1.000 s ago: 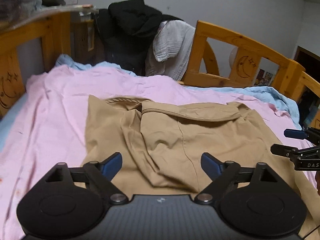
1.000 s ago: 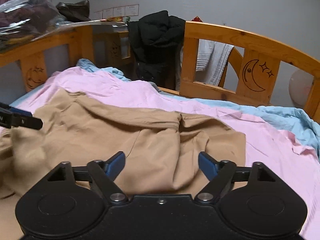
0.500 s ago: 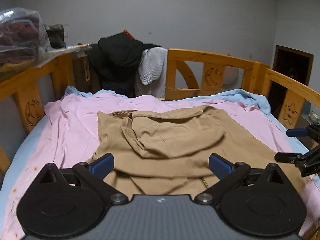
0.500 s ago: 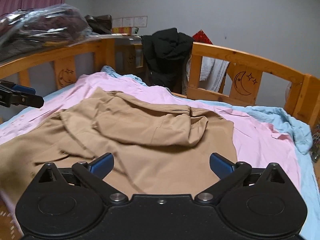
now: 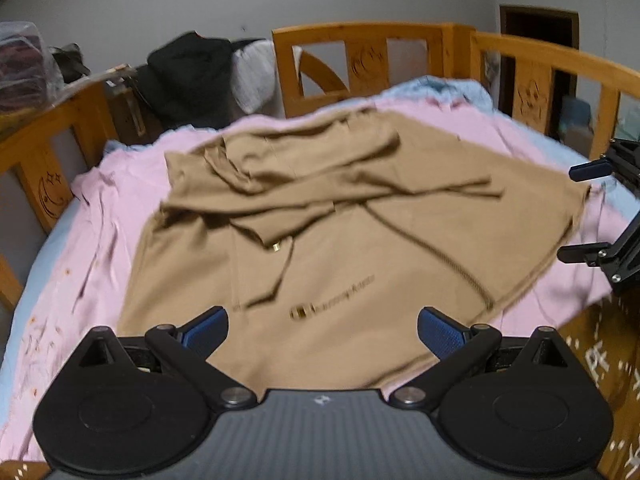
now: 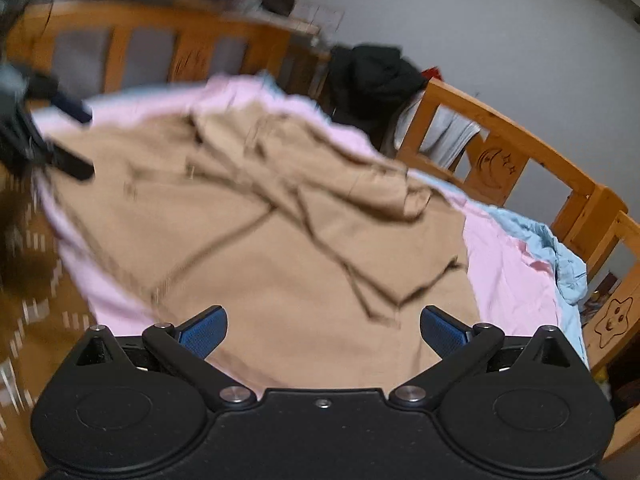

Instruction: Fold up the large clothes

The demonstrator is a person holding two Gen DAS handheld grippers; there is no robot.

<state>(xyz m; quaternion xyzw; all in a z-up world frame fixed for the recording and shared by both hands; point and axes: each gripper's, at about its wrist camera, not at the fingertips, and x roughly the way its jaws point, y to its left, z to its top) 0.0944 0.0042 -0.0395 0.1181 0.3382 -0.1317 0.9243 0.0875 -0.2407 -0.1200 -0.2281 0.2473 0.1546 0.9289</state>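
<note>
The left gripper [image 5: 322,332] has its blue-padded fingers [image 5: 206,331] spread as wide as they go, with nothing between them; they have just been opening. They hang above the near hem of a tan hoodie [image 5: 340,240] and do not touch it. The right gripper [image 6: 323,331] is the same: fingers [image 6: 440,332] far apart, just opened further, empty, clear of the cloth below.

The hoodie lies spread on a pink sheet [image 5: 100,248] in the middle of a wooden bed. Its sleeves and hood are folded in over the chest toward 12 o'clock, and the flat body runs toward 6 o'clock, up to the fingers. In the left wrist view the right gripper [image 5: 596,216] shows at 3 o'clock, just past the hoodie's edge; in the right wrist view the left gripper [image 6: 60,136] shows blurred at 9 o'clock.

On the chest, at about 6 o'clock in the left wrist view, sits a small gold logo with a line of lettering [image 5: 334,307]; it is too blurred to read. A small brass-coloured tip [image 5: 276,246] shows on a drawstring above it.

A blue sheet [image 6: 560,256] pokes out beyond the pink one. The bed rail [image 5: 360,64] has carved moons and stars, and a star with a face [image 6: 614,320] shows at 4 o'clock in the right wrist view. A black jacket [image 5: 188,80] hangs over the rail at 11 o'clock, a grey-white cloth [image 5: 254,74] beside it.
</note>
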